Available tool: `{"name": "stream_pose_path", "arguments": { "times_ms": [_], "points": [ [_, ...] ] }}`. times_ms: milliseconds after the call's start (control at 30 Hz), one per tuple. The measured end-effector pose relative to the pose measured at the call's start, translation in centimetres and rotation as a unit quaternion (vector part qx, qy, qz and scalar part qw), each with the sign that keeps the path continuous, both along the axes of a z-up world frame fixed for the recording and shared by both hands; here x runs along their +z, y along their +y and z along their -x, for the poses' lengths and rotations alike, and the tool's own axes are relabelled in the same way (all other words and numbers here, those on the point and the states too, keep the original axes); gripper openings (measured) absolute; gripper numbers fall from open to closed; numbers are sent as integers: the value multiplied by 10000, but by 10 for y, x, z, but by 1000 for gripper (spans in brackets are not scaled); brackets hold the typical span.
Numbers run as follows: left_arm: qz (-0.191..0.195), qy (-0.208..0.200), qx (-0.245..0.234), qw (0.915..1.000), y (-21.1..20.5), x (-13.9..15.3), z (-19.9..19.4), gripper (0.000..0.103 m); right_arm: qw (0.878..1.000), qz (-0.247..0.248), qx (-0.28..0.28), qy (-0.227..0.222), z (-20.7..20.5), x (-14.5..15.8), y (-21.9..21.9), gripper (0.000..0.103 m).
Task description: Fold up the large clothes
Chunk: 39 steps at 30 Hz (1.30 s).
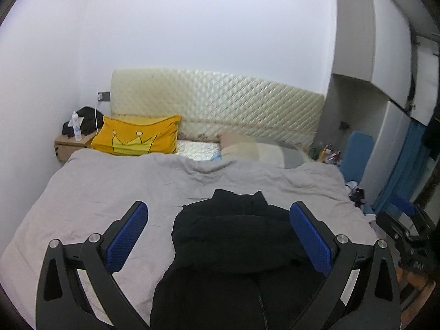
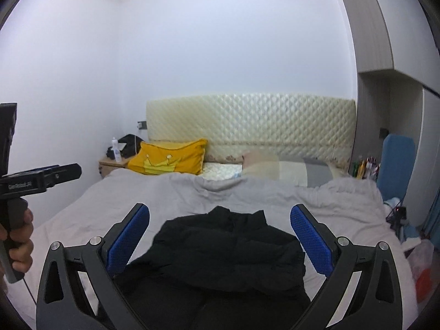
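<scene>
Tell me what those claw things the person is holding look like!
Each gripper is a black plastic frame shaped like a wide V, with round silver bolts at the joints. The left gripper and right gripper have bumpy blue rubber pads inside the fingers. A black handle shows small white lettering.

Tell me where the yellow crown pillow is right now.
The yellow crown pillow leans against the quilted headboard at the bed's far left in both views, beside the wooden nightstand.
</scene>
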State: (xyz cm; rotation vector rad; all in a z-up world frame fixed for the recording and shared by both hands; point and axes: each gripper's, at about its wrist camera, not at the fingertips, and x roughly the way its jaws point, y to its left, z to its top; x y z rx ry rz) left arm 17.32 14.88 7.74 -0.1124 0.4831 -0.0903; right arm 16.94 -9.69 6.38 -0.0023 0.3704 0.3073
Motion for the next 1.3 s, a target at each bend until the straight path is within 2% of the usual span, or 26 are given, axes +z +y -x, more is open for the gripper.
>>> {"name": "stream_pose_path", "arguments": {
  "times_ms": [133, 233, 333, 567, 633, 767, 967, 1300],
  "points": [
    [-57, 91, -49, 9999, 7, 1, 35, 103, 9997, -109, 187, -135, 39, 12, 3, 103],
    [-242, 157, -50, 9996, 10, -13, 61, 103, 9995, 1, 225, -227, 64, 10, 8, 103],
    [-208, 257, -111, 9994, 13, -36, 81, 103, 9994, -38, 306, -177, 85, -2, 9, 103],
    [-66, 525, -201, 9984, 18, -99, 113, 103, 9995, -34, 281, 139, 118, -55, 0, 103],
    [-14, 654, -272, 9975, 17, -118, 116, 103, 9994, -28, 251, 221, 124, -68, -4, 103],
    [-171, 794, -270, 9963, 13, -151, 122, 103, 9989, -22, 167, 437, 133, -101, -12, 103],
    [-180, 1027, -243, 9943, 13, -190, 116, 103, 9975, -173, 48, 678, 135, -138, -30, 103],
    [149, 1586, -244, 9869, 21, -246, 92, 103, 9920, -391, -115, 1193, 121, -183, -66, 102]
  ]
}}
